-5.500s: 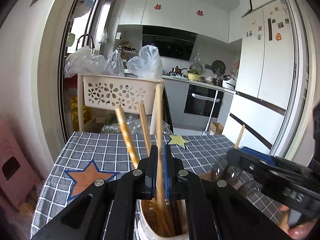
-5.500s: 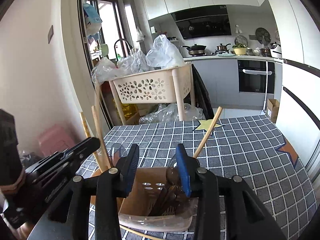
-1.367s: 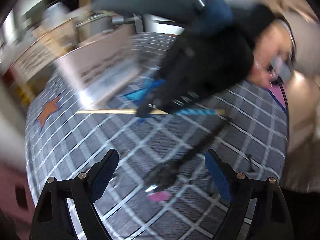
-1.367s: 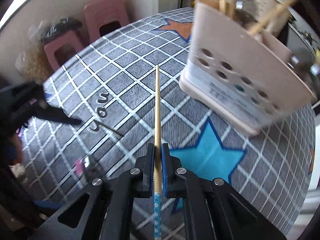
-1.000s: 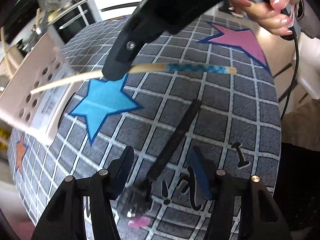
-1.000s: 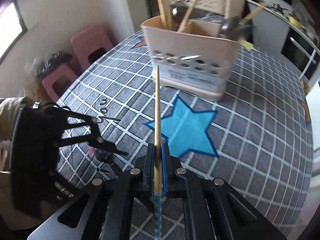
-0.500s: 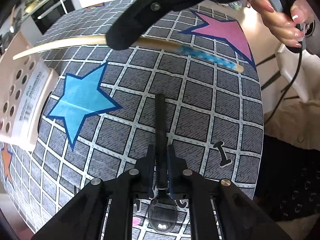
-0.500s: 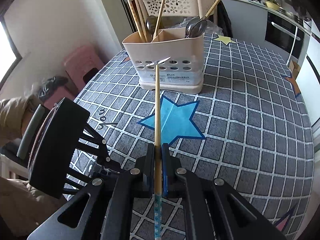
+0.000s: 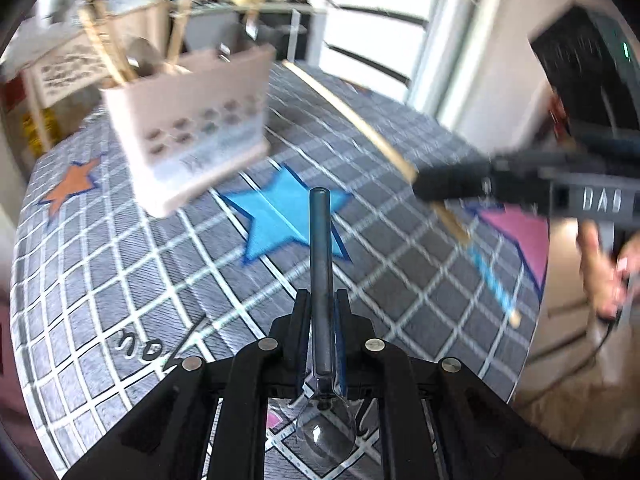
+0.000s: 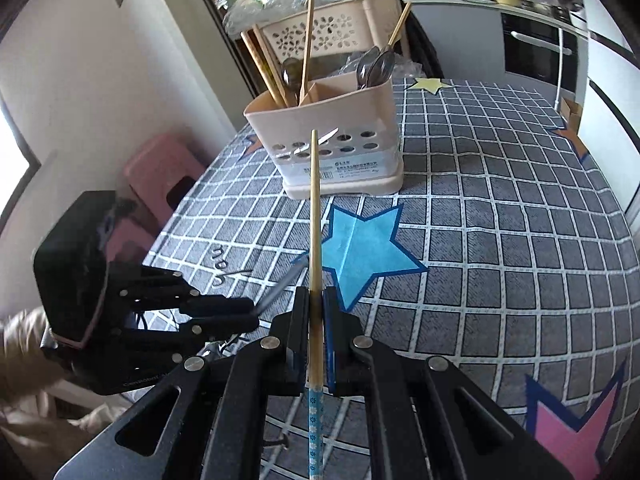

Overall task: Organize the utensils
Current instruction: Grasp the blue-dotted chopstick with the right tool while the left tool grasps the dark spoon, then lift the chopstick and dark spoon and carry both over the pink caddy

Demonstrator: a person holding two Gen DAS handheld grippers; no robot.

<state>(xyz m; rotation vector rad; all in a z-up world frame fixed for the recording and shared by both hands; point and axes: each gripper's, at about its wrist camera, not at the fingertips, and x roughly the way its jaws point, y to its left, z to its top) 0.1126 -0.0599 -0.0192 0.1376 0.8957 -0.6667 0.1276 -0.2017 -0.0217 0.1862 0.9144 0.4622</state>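
Observation:
My left gripper is shut on a dark-handled spoon; the handle points away from me and the shiny bowl hangs below the fingers, above the cloth. My right gripper is shut on a wooden chopstick with a blue patterned end, its tip aimed at the beige utensil holder. The holder stands on the checked tablecloth and has chopsticks and spoons in it. In the right wrist view the left gripper shows at the left with the spoon handle sticking out.
A grey checked tablecloth with a blue star, pink star and orange star covers the table. Beyond it stand a beige perforated basket rack, pink stools at the left, and kitchen counters. A person's hand holds the right gripper.
My left gripper has lifted the spoon off the cloth and rolled, so the holder now shows ahead of it. The right gripper has kept its hold on the chopstick and shifted a little.

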